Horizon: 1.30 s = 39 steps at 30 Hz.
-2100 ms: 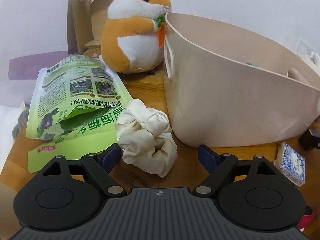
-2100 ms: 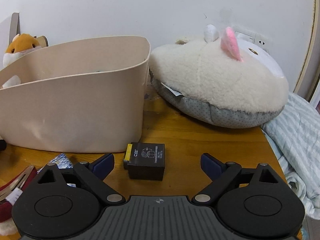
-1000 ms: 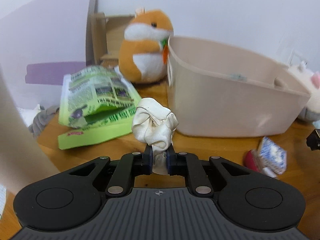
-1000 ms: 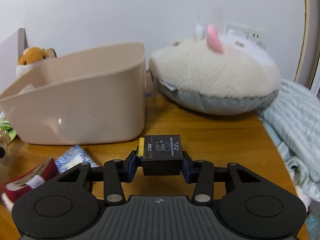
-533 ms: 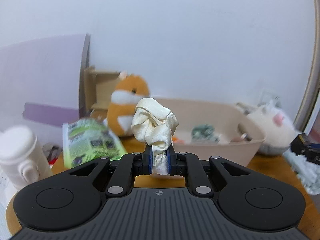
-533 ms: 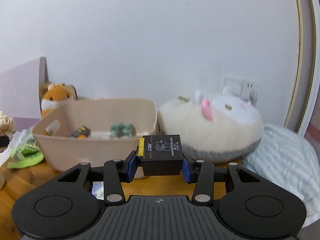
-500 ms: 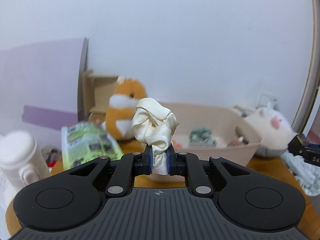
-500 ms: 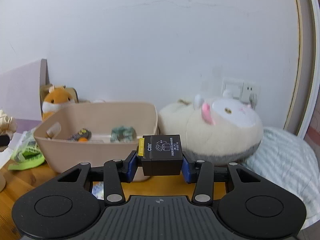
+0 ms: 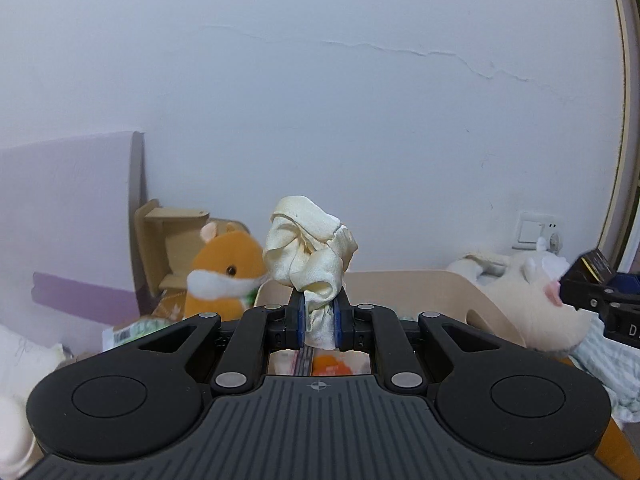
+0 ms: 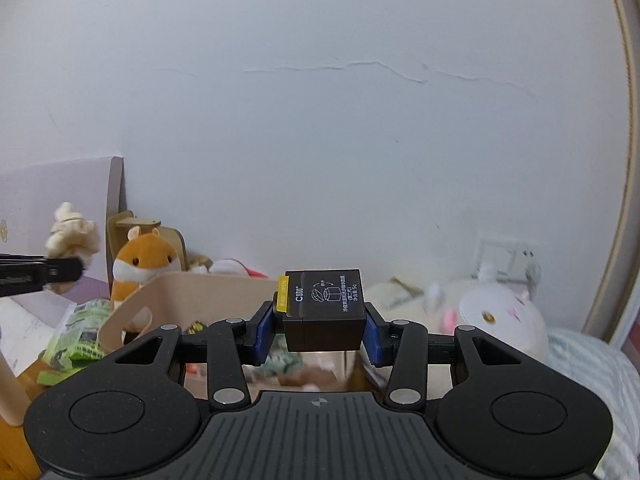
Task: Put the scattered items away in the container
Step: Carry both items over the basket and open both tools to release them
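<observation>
Above the beige container (image 10: 208,292), a cream cloth bundle (image 9: 308,254) is clamped in the left gripper (image 9: 319,322), a black box (image 10: 325,309) is pinched by the right gripper (image 10: 319,330), orange hamster plush (image 9: 224,276) seen at ten o'clock, white plush (image 10: 496,320) at three.

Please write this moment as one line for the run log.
left gripper: shut on cream cloth | right gripper: shut on black box | both above beige bin

Wooden table (image 10: 28,376) bears beige tub (image 10: 168,292), hamster plush (image 10: 138,268), green packet (image 10: 76,340)
</observation>
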Each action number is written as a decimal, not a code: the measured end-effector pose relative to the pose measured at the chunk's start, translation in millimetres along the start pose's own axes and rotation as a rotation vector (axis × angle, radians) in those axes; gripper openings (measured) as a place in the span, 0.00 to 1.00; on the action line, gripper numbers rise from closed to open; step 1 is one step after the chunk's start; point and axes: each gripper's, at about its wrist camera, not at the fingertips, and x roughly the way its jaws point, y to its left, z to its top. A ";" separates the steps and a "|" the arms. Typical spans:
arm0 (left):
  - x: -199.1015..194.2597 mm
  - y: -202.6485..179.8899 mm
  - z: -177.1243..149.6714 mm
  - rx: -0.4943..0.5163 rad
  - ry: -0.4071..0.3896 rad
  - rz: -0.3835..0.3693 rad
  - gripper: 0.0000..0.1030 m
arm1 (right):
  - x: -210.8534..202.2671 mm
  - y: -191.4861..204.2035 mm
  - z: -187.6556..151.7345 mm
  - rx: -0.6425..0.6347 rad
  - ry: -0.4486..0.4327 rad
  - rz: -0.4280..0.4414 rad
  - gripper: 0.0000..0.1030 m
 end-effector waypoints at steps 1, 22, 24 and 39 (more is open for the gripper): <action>7.9 -2.9 2.5 0.008 0.005 0.009 0.12 | 5.4 2.8 4.4 -0.002 0.001 0.008 0.40; 162.7 -21.2 -27.9 0.050 0.389 0.024 0.13 | 144.3 23.4 -4.5 0.001 0.215 0.025 0.40; 166.7 -21.0 -32.5 0.054 0.402 0.027 0.14 | 147.3 20.7 -9.9 0.002 0.225 0.023 0.40; 144.3 -22.5 -17.1 0.035 0.328 0.038 0.71 | 137.9 12.4 -12.1 0.019 0.200 0.036 0.65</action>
